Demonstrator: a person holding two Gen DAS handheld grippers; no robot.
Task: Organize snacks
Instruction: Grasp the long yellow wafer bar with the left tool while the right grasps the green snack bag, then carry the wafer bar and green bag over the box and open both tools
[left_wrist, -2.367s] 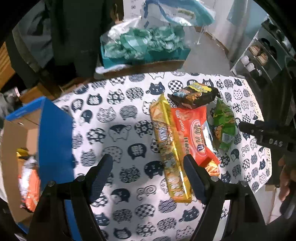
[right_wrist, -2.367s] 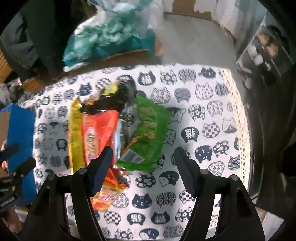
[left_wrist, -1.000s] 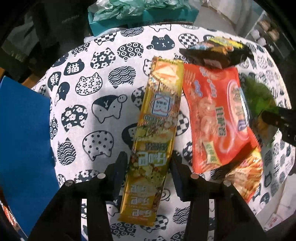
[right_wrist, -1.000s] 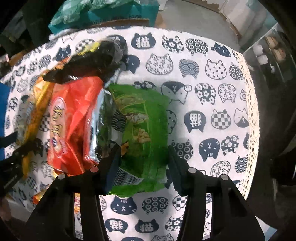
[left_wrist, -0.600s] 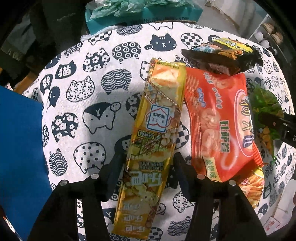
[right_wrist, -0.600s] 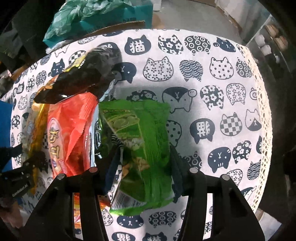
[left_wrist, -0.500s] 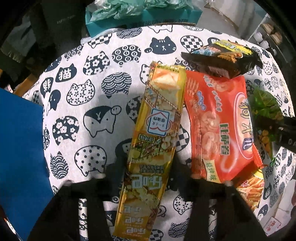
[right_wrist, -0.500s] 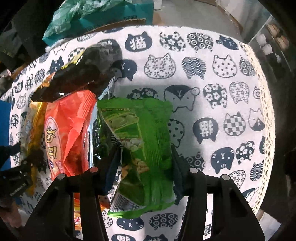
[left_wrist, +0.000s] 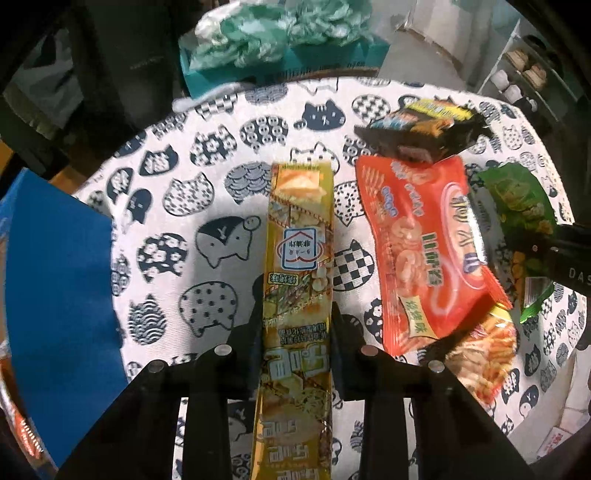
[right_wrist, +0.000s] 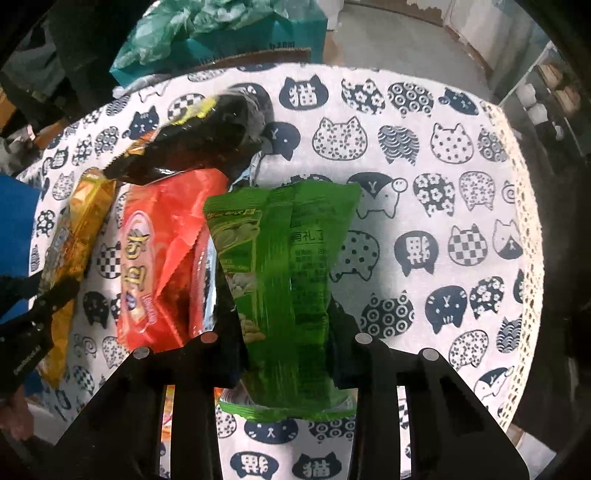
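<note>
I'm working in what looks like a lived-in home, not a shop or lab. A round table (right_wrist: 461, 155) wears a white cloth printed with cat faces and trimmed in lace at its right edge. Past its far edge a teal box (left_wrist: 332, 59) is stuffed with crumpled green bags, next to dark clothing (left_wrist: 122, 62) hanging. Off the far right corner I see a shelf (left_wrist: 524, 74) with what seem to be shoes, and a bare grey floor (right_wrist: 388, 33).
</note>
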